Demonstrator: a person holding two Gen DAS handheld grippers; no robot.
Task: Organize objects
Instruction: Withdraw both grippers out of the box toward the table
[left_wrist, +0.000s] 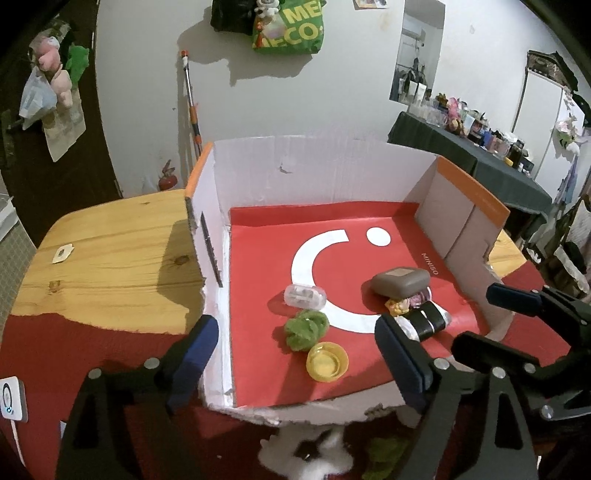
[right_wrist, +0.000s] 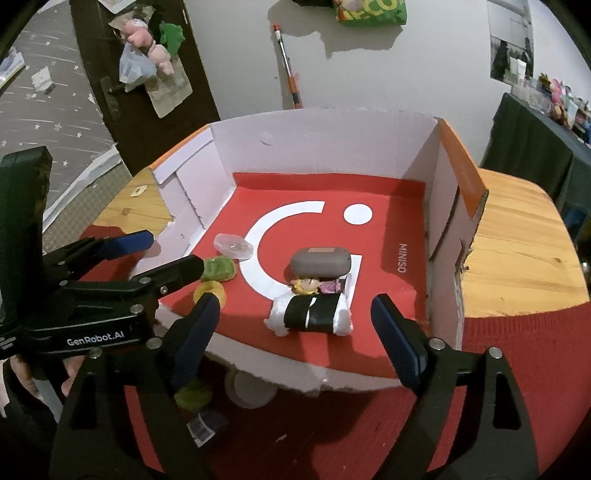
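An open cardboard box (left_wrist: 314, 173) with a red floor stands on the table. On that floor lie a grey-brown case (left_wrist: 400, 282), a clear capsule (left_wrist: 304, 295), a green fuzzy ball (left_wrist: 306, 328), a yellow cap (left_wrist: 327, 361), a small figurine (left_wrist: 397, 305) and a black-and-white roll (left_wrist: 428, 319). My left gripper (left_wrist: 295, 332) hangs open over the box's near left corner, above the green ball and the cap. My right gripper (right_wrist: 295, 306) is open above the roll (right_wrist: 314, 314), which rests on the box floor (right_wrist: 388, 229) untouched. Each gripper shows in the other's view, the right gripper (left_wrist: 480, 317) and the left gripper (right_wrist: 175, 251).
The box sits on a wooden table (left_wrist: 110, 258) partly draped with a red cloth (left_wrist: 74, 347). In front of the box lie a white fluffy item (left_wrist: 306, 454), a green item (right_wrist: 192, 397) and a tape roll (right_wrist: 251, 387). A white device (left_wrist: 13, 400) lies at far left.
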